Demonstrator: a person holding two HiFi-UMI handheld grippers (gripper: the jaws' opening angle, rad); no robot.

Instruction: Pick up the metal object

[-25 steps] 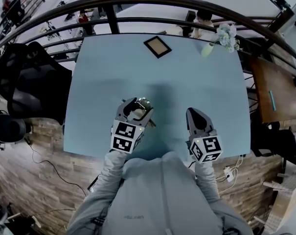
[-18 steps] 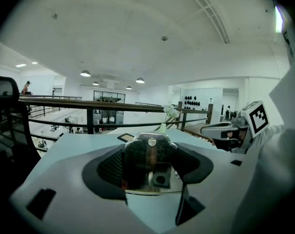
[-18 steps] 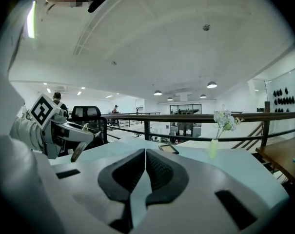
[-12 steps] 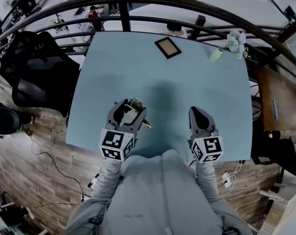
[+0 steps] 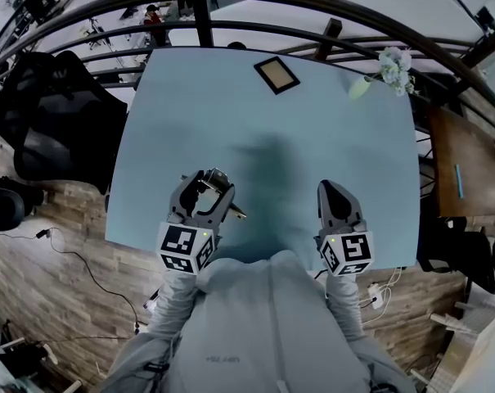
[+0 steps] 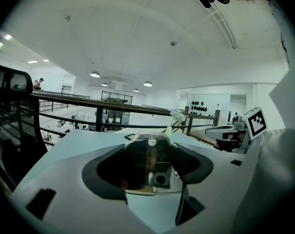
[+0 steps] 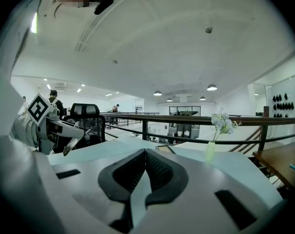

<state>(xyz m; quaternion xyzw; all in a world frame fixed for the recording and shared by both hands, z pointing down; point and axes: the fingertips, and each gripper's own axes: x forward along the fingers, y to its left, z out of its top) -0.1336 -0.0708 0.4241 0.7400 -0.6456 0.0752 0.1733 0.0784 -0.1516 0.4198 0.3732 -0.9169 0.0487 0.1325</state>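
Note:
My left gripper [image 5: 204, 188] hangs just above the near left part of the pale blue table [image 5: 312, 121], shut on the metal object [image 5: 218, 178]. A thin metal piece of that object sticks out to the right below the jaw. In the left gripper view the shiny, dark metal object [image 6: 149, 160] fills the gap between the two jaws, with a small square part and a hole facing the camera. My right gripper [image 5: 333, 188] is at the near right of the table, shut, with nothing in it; its pads [image 7: 145, 152] meet.
A small dark picture frame [image 5: 276, 74] lies at the far middle of the table. At the far right corner stands a vase of white flowers [image 5: 386, 68]. A black railing [image 5: 231, 35] runs behind the table. A black chair [image 5: 51, 121] is on the left, a wooden side table [image 5: 456, 162] on the right.
My left gripper has carried the metal object left and back toward the near table edge, rolling a little. The right gripper has stayed put.

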